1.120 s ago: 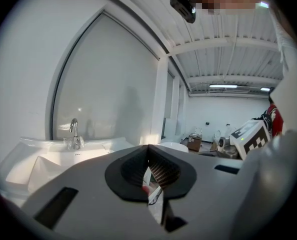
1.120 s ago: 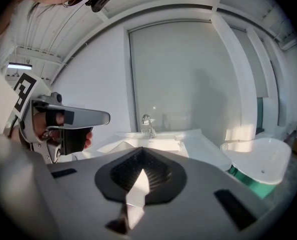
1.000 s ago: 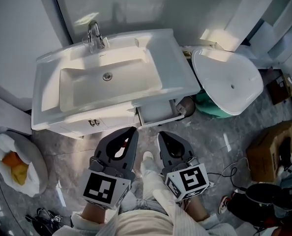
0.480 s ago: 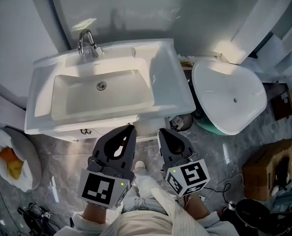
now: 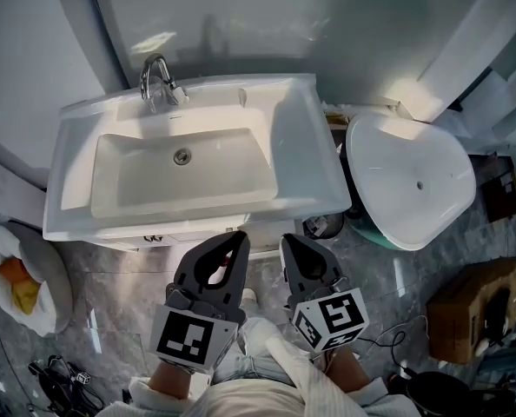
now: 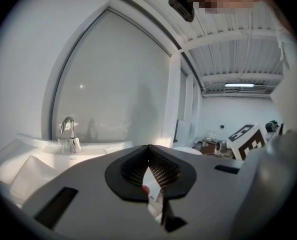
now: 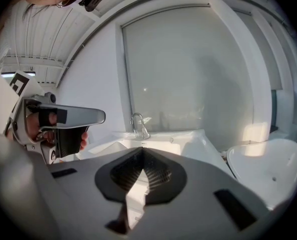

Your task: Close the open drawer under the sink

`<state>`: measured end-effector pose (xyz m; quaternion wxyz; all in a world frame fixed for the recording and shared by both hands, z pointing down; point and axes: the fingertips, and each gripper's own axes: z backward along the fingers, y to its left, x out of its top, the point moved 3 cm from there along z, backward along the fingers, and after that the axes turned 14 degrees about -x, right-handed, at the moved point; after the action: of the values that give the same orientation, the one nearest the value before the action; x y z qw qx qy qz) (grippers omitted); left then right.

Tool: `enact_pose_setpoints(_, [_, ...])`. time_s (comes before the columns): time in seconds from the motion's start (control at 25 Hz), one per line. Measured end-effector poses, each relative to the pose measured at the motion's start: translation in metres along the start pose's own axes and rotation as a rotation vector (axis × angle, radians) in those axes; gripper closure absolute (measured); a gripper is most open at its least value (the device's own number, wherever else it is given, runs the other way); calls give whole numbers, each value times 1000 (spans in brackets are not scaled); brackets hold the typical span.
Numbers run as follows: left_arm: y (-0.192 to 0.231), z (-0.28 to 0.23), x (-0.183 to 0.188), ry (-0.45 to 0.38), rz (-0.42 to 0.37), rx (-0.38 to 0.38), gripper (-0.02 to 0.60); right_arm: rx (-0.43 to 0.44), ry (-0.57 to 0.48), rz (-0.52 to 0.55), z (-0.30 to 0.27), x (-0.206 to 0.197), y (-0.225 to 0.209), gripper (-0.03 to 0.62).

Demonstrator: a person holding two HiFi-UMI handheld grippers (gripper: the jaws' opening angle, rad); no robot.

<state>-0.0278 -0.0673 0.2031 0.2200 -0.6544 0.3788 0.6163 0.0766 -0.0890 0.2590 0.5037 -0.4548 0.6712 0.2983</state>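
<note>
Two tools here, one in each hand. The left tool (image 5: pixel 239 236) has its jaws pressed together at the tips with nothing between them. The right tool (image 5: pixel 286 240) is the same, tips closed and empty. They sit side by side just in front of the vanity, each with one marker cube at the back.

Counting the rest, left to right:
- one white bag-like bundle with something orange in it (image 5: pixel 15 276), on the floor at far left
- one white rectangular ceramic sink (image 5: pixel 301 146), with one curved chrome faucet (image 5: pixel 156 78) at its back edge and one drain in the bowl
- one white rounded basin-shaped fixture (image 5: pixel 414 181) right beside the sink
- one brown cardboard box (image 5: pixel 471 307) at far right

The floor is shiny grey marble-look tile (image 5: pixel 110 276). Behind the sink there's a big pale frosted panel (image 5: pixel 241 16) in an arched frame, with plain white walls around it.

The white drawer front (image 5: pixel 262 227) is tucked under the sink's front rim, on the right half of the vanity, just ahead of the two tool tips. From above only a thin white strip of it shows, and it doesn't stick out past the rim. I can't tell if it's fully flush, or whether either tool is actually touching it.
</note>
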Motion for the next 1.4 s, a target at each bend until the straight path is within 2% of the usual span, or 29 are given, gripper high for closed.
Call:
enact_pose_setpoints(0.08, [3,1,-9,23,17,0,566,-8,-1,1,-2,-4,1,585])
enact_pose_setpoints(0.32, [14,-2,-41,15,57,-12,566,-57,2,-7,-12,-41,1,585])
enact_pose_setpoints(0.52, [27,-3,-89,31,67,7,566,-125,-1,-22,-19,-92,-8,585])
enact_pose_setpoints(0.8, [34,-9,-160,72,64,17,566,-202,55,-36,-31,-180,-26,585])
enact_pose_setpoints(1.4, [14,-40,-279,162,103,-8,566,-175,144,-7,-49,-307,-38,583])
